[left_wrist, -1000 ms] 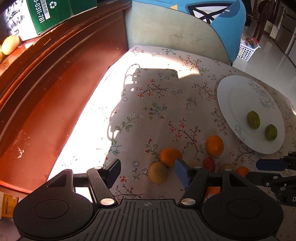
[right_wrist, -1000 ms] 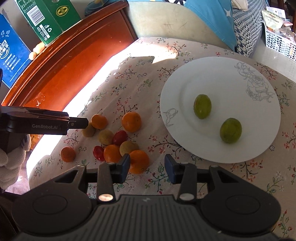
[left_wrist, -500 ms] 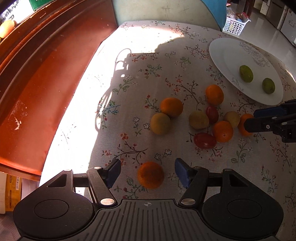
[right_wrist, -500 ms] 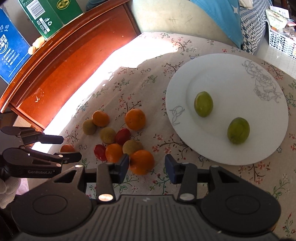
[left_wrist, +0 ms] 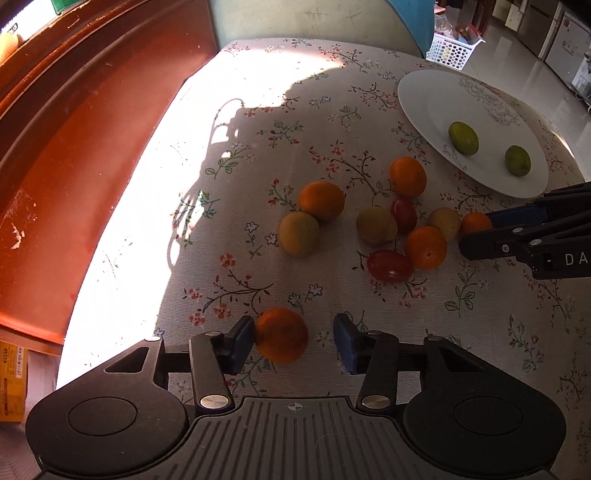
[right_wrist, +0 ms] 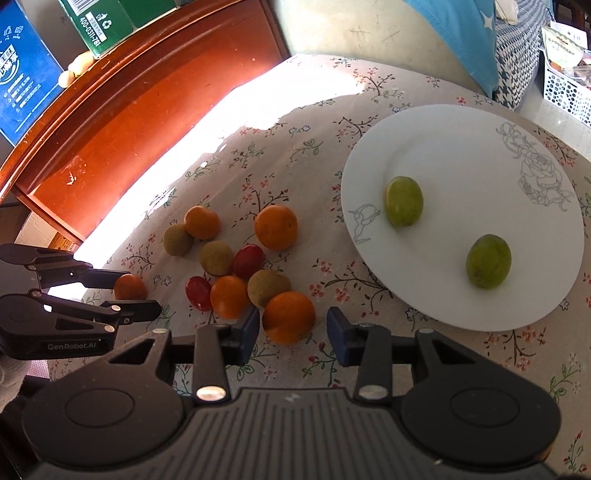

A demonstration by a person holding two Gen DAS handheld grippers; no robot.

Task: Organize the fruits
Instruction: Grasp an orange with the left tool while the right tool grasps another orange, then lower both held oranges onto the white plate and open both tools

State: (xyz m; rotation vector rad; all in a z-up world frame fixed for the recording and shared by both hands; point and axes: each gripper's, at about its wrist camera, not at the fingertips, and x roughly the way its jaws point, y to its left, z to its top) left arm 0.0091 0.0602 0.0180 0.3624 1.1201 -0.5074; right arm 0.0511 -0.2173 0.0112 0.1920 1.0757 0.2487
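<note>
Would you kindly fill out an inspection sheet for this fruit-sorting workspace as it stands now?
Surface: floral tablecloth, sunlit on one side.
Job's things: white plate holding two green fruits; oranges, yellowish fruits and red tomatoes clustered on the cloth.
Clutter: nothing seen.
Grippers: left gripper open around a lone orange; right gripper open around the nearest orange.
Cables: nothing seen.
Surroundings: red wooden furniture, cardboard boxes, white basket.
</note>
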